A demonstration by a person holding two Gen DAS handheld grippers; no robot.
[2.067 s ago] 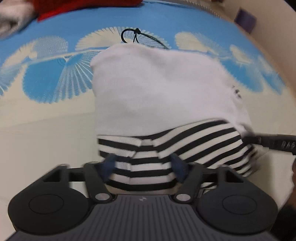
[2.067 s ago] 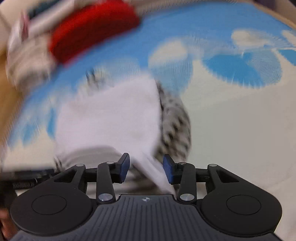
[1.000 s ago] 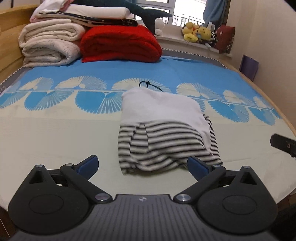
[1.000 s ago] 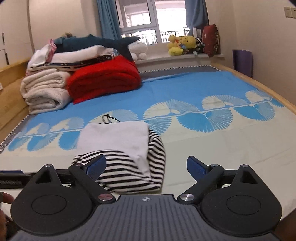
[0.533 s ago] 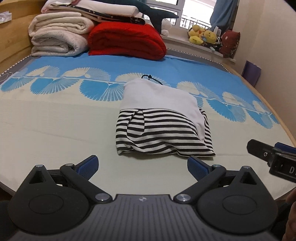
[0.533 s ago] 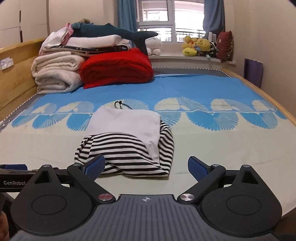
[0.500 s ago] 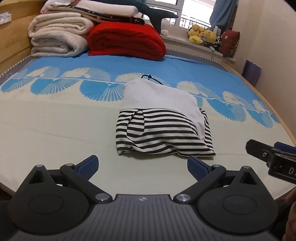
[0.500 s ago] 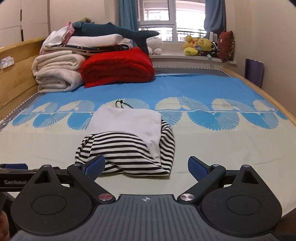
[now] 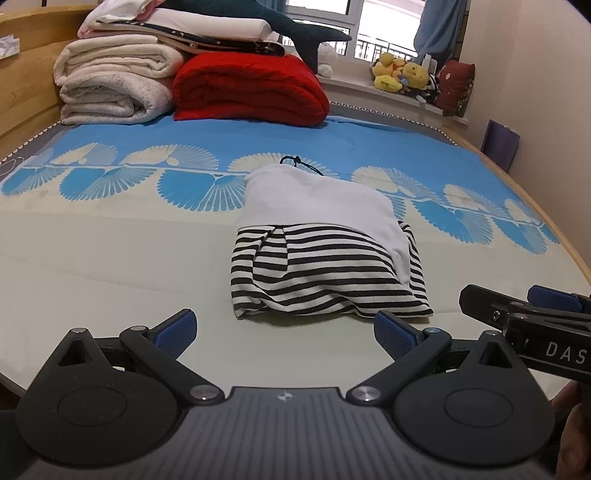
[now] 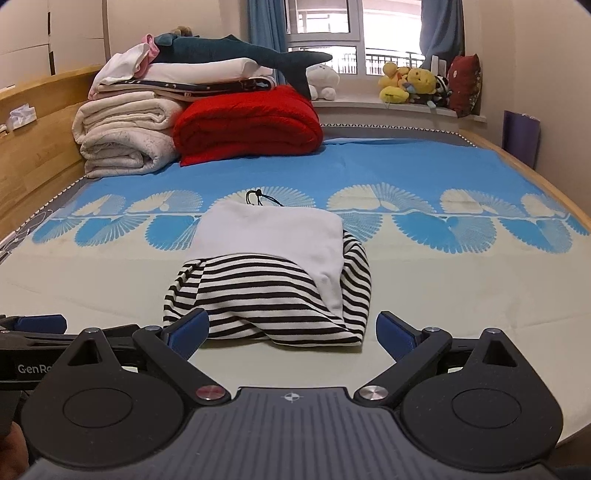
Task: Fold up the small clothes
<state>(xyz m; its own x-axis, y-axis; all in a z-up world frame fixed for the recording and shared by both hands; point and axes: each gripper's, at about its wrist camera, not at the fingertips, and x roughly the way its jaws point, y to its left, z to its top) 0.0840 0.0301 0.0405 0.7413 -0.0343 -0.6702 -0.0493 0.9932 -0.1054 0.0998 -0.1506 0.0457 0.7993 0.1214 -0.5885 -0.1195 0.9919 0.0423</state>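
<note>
Folded garment lies mid-bed. Blankets sit at the far edge under the window. Left tongs and right tongs are spread, empty.

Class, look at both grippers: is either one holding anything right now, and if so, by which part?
Nothing is held. The left gripper and right gripper are both open and empty, short of the folded striped garment lying on the bed.

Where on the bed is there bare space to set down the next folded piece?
Bare sheet lies left of the striped garment, out to the bed's left edge, and right of it toward the wooden rim. The blue band behind it is open too. The head end is crowded: white blankets, red blanket, shark plush.
</note>
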